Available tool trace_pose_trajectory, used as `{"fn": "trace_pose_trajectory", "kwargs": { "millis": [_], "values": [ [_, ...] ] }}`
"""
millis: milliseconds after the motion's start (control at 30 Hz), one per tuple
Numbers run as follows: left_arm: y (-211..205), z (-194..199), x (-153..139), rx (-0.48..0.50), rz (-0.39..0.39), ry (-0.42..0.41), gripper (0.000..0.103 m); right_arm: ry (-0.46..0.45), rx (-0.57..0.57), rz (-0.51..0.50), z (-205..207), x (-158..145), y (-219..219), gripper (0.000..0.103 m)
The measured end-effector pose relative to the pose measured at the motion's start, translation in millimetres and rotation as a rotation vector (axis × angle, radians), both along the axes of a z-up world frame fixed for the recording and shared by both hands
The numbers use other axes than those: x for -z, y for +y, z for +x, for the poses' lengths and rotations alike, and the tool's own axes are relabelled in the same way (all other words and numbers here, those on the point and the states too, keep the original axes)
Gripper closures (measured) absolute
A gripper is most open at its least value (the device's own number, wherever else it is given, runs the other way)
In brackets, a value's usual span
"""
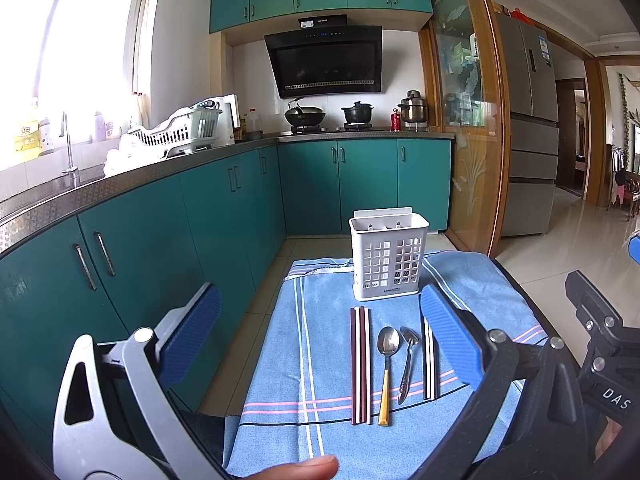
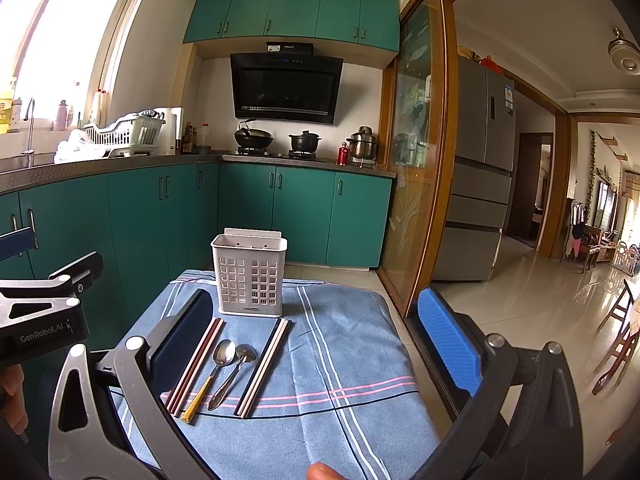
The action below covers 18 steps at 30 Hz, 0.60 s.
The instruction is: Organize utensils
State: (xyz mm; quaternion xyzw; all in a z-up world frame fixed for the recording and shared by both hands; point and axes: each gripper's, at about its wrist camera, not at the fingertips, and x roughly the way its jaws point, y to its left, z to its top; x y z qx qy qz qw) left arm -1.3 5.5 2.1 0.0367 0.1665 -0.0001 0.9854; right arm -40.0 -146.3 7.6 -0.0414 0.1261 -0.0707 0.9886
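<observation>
Both the left gripper (image 1: 320,336) and the right gripper (image 2: 316,344), the left marked "GenRobot.AI", hold their fingers wide, gripping nothing. Chopsticks (image 1: 360,364) and spoons (image 1: 387,364) lie on the blue cloth (image 1: 280,360) before the white utensil holder (image 1: 387,258).

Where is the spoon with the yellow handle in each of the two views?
Left wrist: the yellow-handled spoon lies lower centre on the blue cloth, just right of the dark chopsticks.
Right wrist: it lies lower left of centre.
Shared landmark: the white utensil holder stands behind it.
</observation>
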Motion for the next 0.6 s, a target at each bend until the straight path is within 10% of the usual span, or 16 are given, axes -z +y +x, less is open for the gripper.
{"fn": "trace_pose_trajectory", "kwargs": {
  "millis": [600],
  "values": [
    [0.6,-1.4,-2.1,0.000,0.000,0.002,0.004,0.001,-0.001,0.002,0.1,1.1,-0.2,0.003]
  ]
}}
